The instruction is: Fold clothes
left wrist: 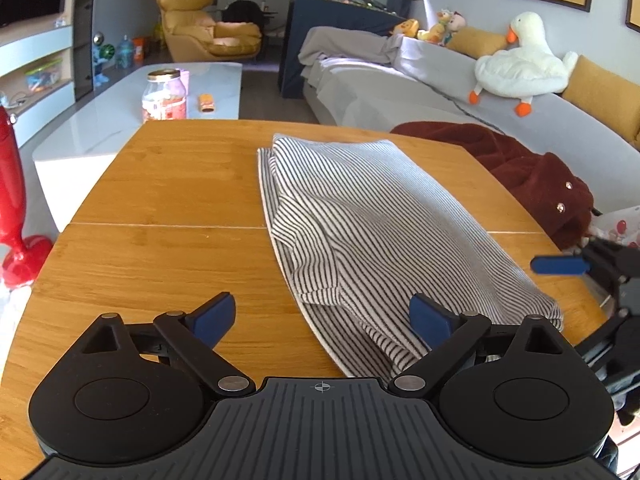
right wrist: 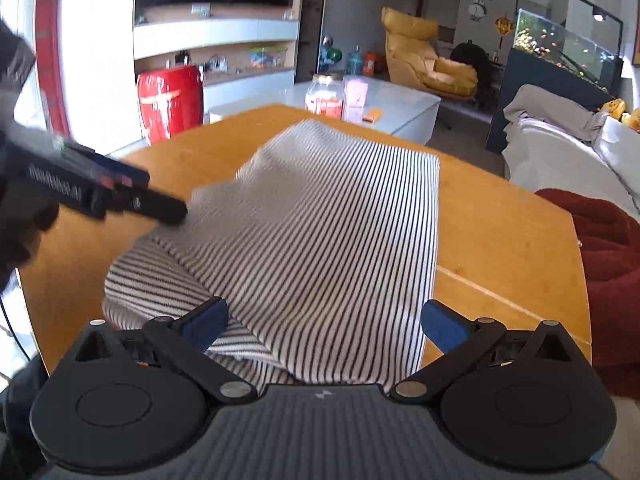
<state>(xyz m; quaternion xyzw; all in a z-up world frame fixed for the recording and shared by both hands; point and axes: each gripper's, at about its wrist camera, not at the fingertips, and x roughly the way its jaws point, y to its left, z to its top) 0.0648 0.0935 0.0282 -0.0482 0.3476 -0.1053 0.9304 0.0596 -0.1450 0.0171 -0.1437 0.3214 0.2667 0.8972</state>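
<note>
- Striped garment (left wrist: 372, 220), black on white, lies folded into a long bundle on the wooden desk (left wrist: 168, 184), running from the near edge toward the far one, right of the desk's middle.
- Left gripper (left wrist: 324, 318) hangs at the near end of the bundle with its blue pads spread wide; the right pad sits over the cloth's near corner, the left pad over bare wood, and neither presses on the fabric.
- Right gripper (right wrist: 324, 326) is likewise wide apart at the near hem, the cloth lying loose between its pads with nothing clamped.
- In the right wrist view the other tool's dark body reaches in from the left, blurred, close above the garment's left edge; whether it touches I cannot tell.
- A dark red fleece (left wrist: 532, 176) is heaped just off the desk's right side, against a grey sofa (left wrist: 440, 92) with a white goose toy (left wrist: 524, 64) on its back.
- A jar (left wrist: 165, 94) stands on the pale low table (left wrist: 100, 128) beyond the desk's far left.
</note>
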